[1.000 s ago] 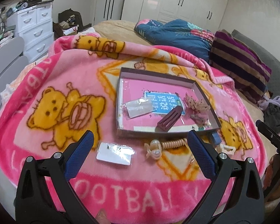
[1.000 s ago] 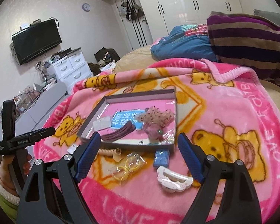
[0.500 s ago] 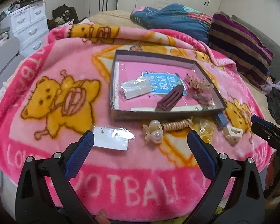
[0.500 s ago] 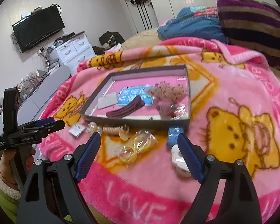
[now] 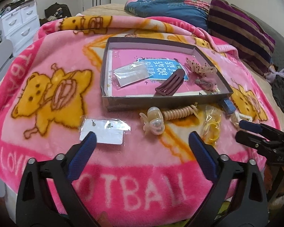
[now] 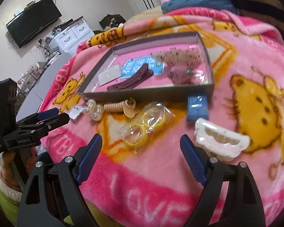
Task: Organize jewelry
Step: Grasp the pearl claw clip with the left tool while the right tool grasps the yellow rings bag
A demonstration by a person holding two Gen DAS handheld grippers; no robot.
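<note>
A shallow grey box (image 5: 161,102) (image 6: 142,95) lies on the pink blanket and holds a maroon hair clip (image 5: 170,86) (image 6: 131,80), a clear packet (image 5: 129,73) and speckled pink clips (image 5: 201,69) (image 6: 179,56). In front of the box lie an earring card (image 5: 104,131), a pearl claw clip (image 5: 154,122) (image 6: 94,110), a coiled hair tie (image 5: 179,111) (image 6: 116,106), a bag of yellow rings (image 5: 212,127) (image 6: 144,128), a blue case (image 6: 197,106) and a white claw clip (image 6: 220,141). My left gripper (image 5: 140,143) is open above the earring card and pearl clip. My right gripper (image 6: 141,145) is open just short of the yellow rings.
The pink cartoon blanket (image 5: 53,87) covers the bed. A striped cushion (image 5: 240,30) and blue bedding (image 5: 172,9) lie behind the box. White drawers (image 5: 20,24) stand at the far left and a TV (image 6: 34,26) hangs on the wall.
Both grippers have moved forward and down toward the items in front of the box. Both stay open and empty.
</note>
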